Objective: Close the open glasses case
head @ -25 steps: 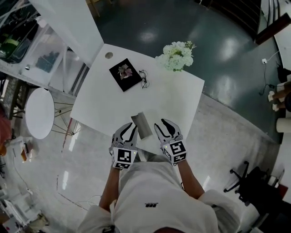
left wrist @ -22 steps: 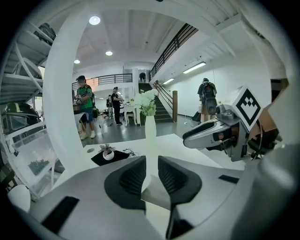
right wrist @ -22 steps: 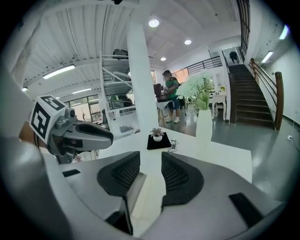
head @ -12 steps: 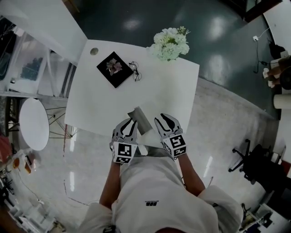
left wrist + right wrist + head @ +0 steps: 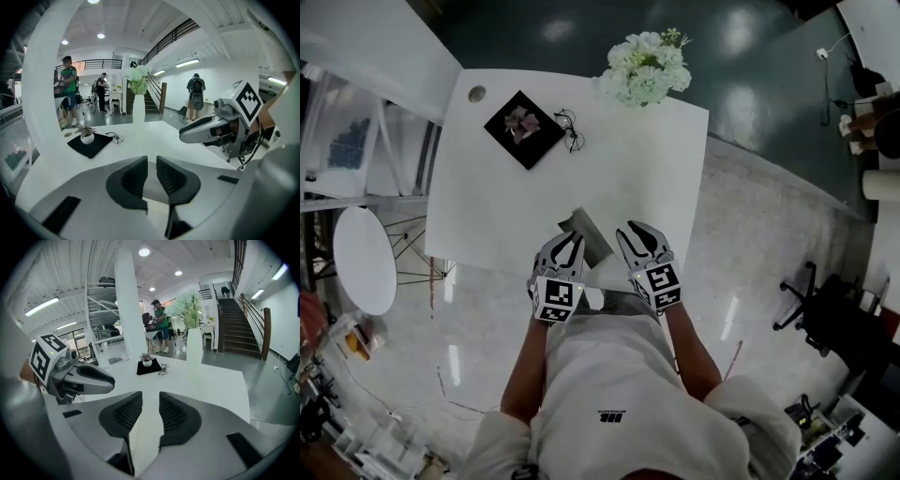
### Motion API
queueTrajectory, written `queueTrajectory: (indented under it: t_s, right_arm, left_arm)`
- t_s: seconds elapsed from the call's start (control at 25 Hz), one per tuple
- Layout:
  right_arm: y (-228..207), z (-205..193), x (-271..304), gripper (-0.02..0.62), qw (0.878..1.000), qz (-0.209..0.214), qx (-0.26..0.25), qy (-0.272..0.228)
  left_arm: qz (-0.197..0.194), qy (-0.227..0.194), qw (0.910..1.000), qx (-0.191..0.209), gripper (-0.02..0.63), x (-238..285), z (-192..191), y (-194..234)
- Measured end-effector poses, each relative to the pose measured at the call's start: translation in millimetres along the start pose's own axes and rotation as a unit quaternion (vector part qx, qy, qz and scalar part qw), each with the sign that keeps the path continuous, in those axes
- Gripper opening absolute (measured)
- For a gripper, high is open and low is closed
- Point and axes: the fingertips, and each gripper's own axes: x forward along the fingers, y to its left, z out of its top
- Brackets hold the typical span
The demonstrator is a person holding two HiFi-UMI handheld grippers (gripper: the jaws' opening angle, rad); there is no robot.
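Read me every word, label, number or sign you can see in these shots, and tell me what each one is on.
No text can be read anywhere in these views.
shirt logo: small dark print on the person's chest, too small to read.
left marker cube and right marker cube: black-and-white square patterns only, no letters or numbers.

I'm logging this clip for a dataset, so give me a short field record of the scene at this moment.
surface: white table
task object: grey glasses case, near the front edge, between the two grippers
left gripper: jaws slightly apart, gripping nothing
right gripper: jaws have just been closing, narrow gap left, nothing between them
far side: black mat with a small potted plant, eyeglasses beside the mat, white flowers at the far edge
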Motion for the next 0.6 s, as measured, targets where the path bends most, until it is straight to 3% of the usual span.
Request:
queueTrajectory:
  t_s: [0.6]
  right_arm:
    - [-4, -24, 31, 0.110, 0.999, 0.001, -0.007, 0.032]
  left_arm:
    - [-0.034, 0.029, 0.9990, -0.010, 0.067, 37, -27, -5]
